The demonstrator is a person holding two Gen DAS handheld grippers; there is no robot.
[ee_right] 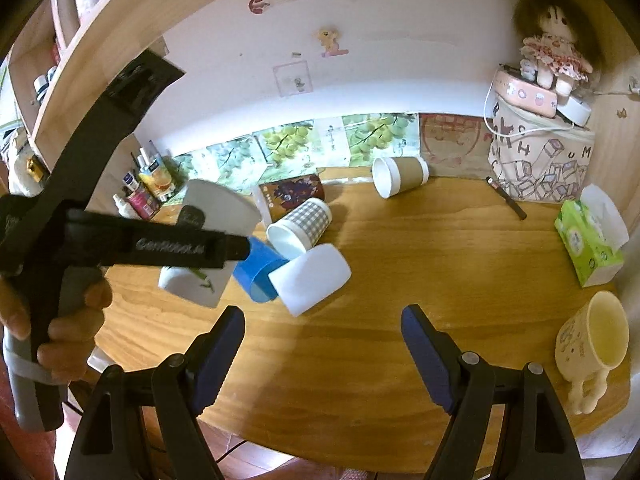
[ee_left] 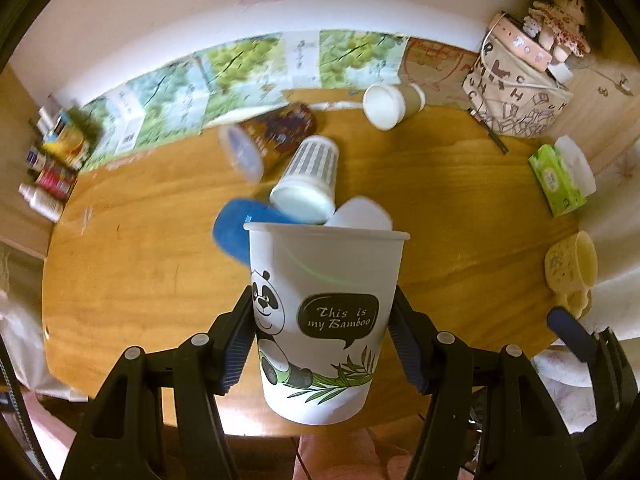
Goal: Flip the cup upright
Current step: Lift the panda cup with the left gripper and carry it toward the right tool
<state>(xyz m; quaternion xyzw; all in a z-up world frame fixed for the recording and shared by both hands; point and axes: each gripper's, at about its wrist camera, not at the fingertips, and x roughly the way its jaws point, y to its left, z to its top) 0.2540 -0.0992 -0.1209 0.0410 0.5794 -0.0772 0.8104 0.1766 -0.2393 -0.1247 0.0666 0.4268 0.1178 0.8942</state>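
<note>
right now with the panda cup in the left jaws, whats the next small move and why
Probably lower the panda cup straight down onto the bare table and then open. The left gripper is shut on its sides, rim up and base off the wood. The blue cup and white cup lie just behind, so keep it near. The right gripper is open and idle.

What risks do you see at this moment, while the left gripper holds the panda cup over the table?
1. The left gripper holds the panda cup only by its thin paper sides; squeezing may crush it, or it may slip.
2. The blue cup, white cup and checked cup lie on their sides close by; setting the panda cup down there may knock them rolling.
3. The yellow mug lies near the table edge.
</note>
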